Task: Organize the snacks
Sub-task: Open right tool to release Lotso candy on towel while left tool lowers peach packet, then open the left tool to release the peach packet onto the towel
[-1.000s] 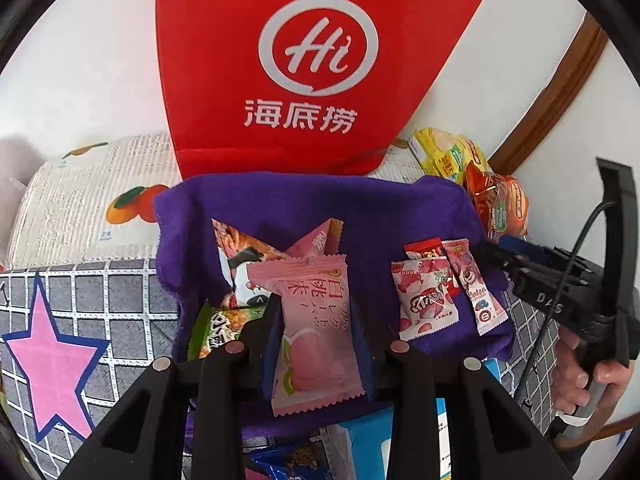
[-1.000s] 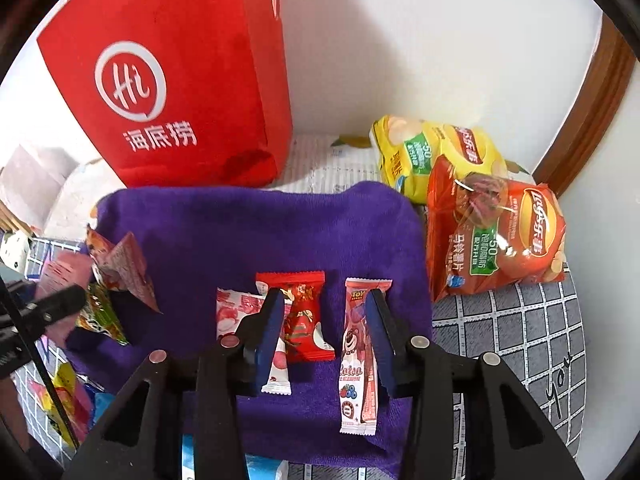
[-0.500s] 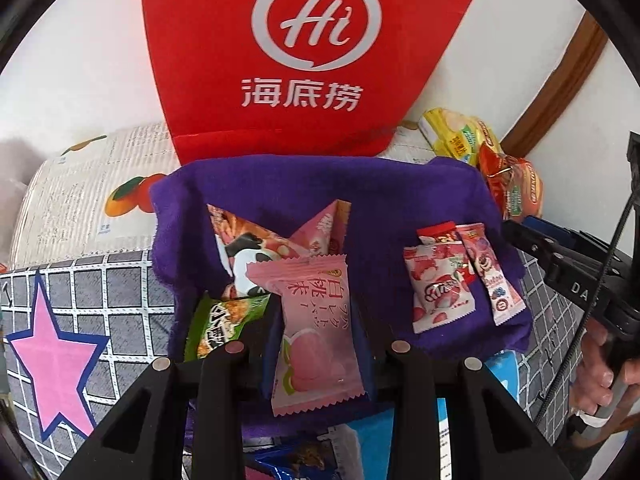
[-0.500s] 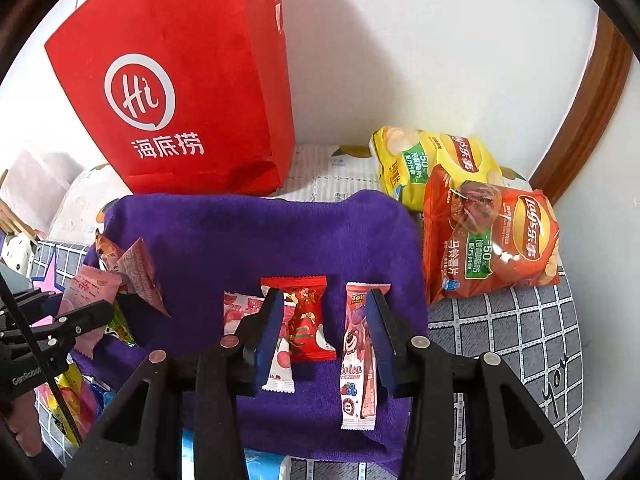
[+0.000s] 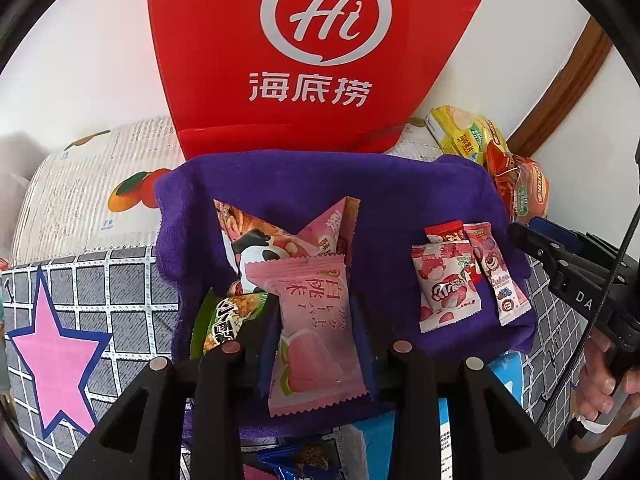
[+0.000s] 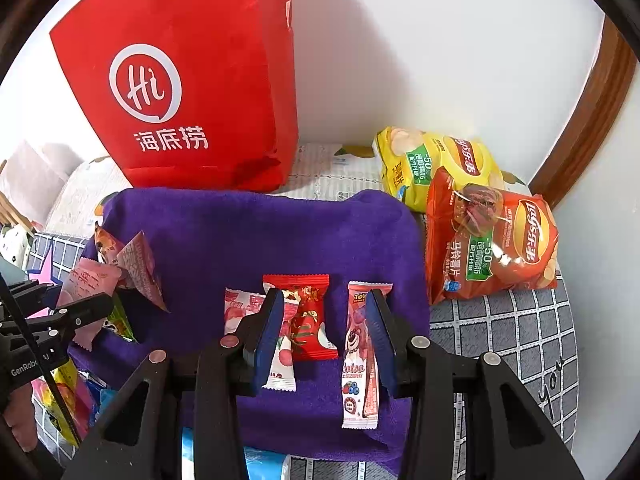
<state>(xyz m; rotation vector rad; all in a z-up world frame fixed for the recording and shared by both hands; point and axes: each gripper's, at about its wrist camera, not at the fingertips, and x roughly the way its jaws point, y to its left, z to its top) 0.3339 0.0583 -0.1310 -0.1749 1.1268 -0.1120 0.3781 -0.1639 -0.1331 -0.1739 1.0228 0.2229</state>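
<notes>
Two tongs: left tongs [image 5: 318,344] pinch a pink peach sweet [image 5: 316,332]; right tongs [image 6: 322,332] hang spread before the red "Hi" bag [image 6: 188,80].

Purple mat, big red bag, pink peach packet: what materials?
Purple mat: looks like soft terry cloth, matte, fuzzy nap. Red bag: likely paper, matte, with creases. Pink peach packet: plastic film, slight sheen, crimped zigzag ends.

Tall red paper bag [image 6: 192,92] with white "Hi" logo stands against white wall [image 6: 440,52], just behind purple terry towel [image 6: 260,240]. Grey grid-pattern cloth [image 5: 120,300] with pink star [image 5: 56,364] covers counter; brown wooden trim [image 6: 592,120] at right.
</notes>
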